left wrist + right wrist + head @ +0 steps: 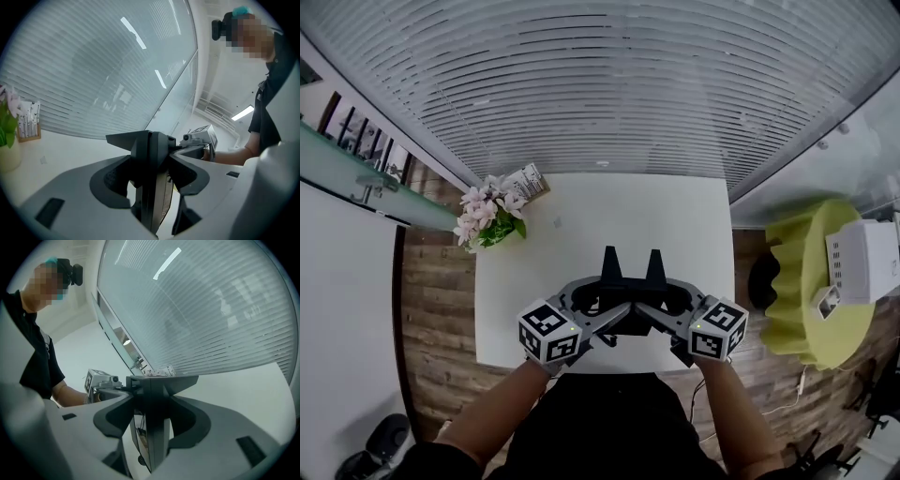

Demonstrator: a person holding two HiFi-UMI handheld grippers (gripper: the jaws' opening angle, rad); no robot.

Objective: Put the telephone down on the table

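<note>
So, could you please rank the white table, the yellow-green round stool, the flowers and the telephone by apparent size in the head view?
1. white table
2. yellow-green round stool
3. flowers

Unranked: telephone; little of it shows, and it is held nearer the camera.

Telephone (630, 284) partly hidden, card (525, 180) print too small

White square table (698, 234). Potted pink flowers (487, 217) are placed at its far left corner; a small holder of printed cards (526, 181) is set just beside.
</note>
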